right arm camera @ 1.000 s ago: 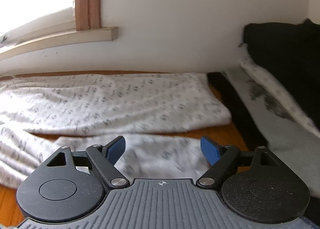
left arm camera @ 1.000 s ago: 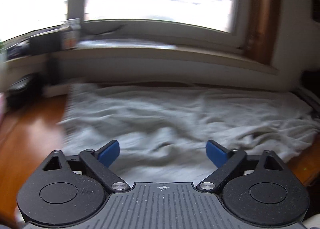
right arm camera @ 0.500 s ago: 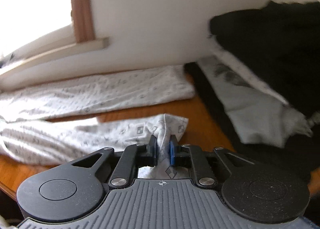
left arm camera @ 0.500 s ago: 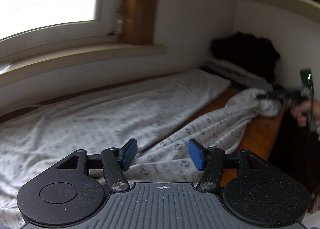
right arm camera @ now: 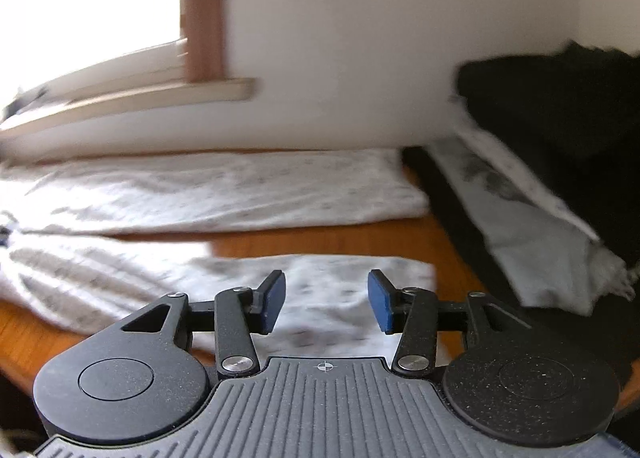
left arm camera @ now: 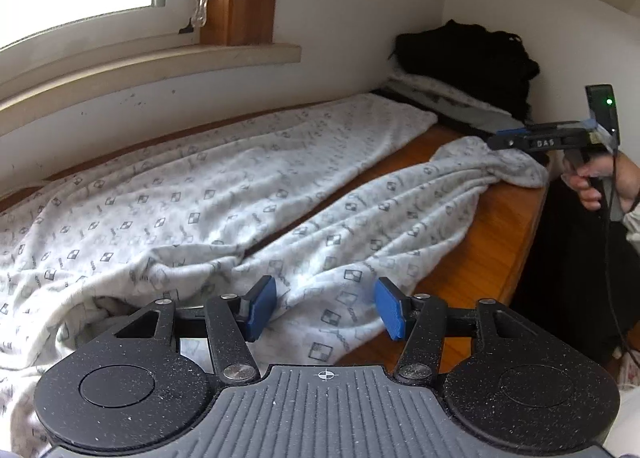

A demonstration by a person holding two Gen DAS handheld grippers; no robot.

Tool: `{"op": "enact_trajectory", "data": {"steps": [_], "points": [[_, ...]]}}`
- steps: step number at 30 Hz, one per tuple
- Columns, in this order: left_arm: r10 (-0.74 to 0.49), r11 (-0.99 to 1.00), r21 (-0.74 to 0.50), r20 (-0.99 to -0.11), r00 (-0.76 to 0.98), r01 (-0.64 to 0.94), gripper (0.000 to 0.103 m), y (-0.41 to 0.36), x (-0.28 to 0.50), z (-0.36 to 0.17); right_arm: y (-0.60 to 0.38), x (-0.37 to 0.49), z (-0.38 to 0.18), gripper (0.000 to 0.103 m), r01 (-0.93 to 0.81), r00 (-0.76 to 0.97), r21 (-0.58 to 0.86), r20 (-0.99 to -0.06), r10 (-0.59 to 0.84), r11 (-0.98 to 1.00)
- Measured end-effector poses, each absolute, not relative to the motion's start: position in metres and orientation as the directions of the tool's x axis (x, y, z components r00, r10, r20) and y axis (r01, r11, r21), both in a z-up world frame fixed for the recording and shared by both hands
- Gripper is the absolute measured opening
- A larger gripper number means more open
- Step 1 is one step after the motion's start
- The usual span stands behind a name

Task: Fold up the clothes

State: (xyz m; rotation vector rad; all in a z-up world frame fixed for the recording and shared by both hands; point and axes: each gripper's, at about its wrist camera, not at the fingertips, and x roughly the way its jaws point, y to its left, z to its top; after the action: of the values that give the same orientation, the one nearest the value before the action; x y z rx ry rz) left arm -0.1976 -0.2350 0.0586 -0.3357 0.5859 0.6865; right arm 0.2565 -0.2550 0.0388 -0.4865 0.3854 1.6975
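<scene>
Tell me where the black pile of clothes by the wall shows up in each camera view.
Left wrist view: the black pile of clothes sits upper right, in the far corner beyond the white patterned pajama pants.
Right wrist view: the pile fills the right edge, at mid height.
Shared landmark: the wooden window sill, left of the pile in both.

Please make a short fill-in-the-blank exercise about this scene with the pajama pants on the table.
1. The patterned pants lie spread on a ____ table.
2. The blue fingers of the left hand-held gripper stand ____.
3. The right hand-held gripper holds ____.
4. The dark clothes are piled in the ____ of the room.

Missing words: wooden; open; nothing; corner
</scene>
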Motion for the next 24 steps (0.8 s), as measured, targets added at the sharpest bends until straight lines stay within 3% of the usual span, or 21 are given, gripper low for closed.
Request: {"op": "enact_trajectory", "data": {"steps": [9,12,14,16,17,18,19,24], "points": [[0.476,0.762,-0.065,-0.618,0.626,-0.644,0.057,-0.229,-0.181,0.057,-0.295,0.268,0.035,0.048,-0.964,-0.186,-0.045,-0.583,0.791,-0.261],[0.47,0.768,-0.064,-0.619,0.629,-0.638,0.039,-0.225,-0.177,0.054,-0.302,0.272,0.032,0.05,-0.962,-0.172,-0.073,-0.586,0.792,-0.263],[0.467,0.769,-0.071,-0.618,0.633,-0.636,0.017,-0.223,-0.177,0.055,-0.302,0.275,0.029,0.05,-0.962,-0.161,-0.087,-0.582,0.797,-0.258],[0.461,0.773,-0.082,-0.609,0.645,-0.63,0.005,-0.223,-0.178,0.057,-0.3,0.278,0.027,0.04,-0.962,-0.158,-0.092,-0.583,0.797,-0.258],[0.465,0.774,-0.081,-0.601,0.65,-0.629,0.004,-0.225,-0.18,0.06,-0.299,0.28,0.025,0.032,-0.961,-0.155,-0.098,-0.587,0.795,-0.26],[0.472,0.774,-0.079,-0.591,0.654,-0.629,0.004,-0.226,-0.182,0.063,-0.297,0.283,0.025,0.012,-0.96,-0.147,-0.106,-0.594,0.791,-0.258],[0.475,0.775,-0.082,-0.579,0.662,-0.627,0.003,-0.228,-0.184,0.069,-0.295,0.286,0.025,0.005,-0.962,-0.137,-0.108,-0.6,0.788,-0.25],[0.481,0.785,-0.121,-0.499,0.721,-0.608,0.003,-0.235,-0.201,0.103,-0.314,0.305,0.062,0.002,-0.969,-0.157,-0.076,-0.54,0.827,-0.234]]}}
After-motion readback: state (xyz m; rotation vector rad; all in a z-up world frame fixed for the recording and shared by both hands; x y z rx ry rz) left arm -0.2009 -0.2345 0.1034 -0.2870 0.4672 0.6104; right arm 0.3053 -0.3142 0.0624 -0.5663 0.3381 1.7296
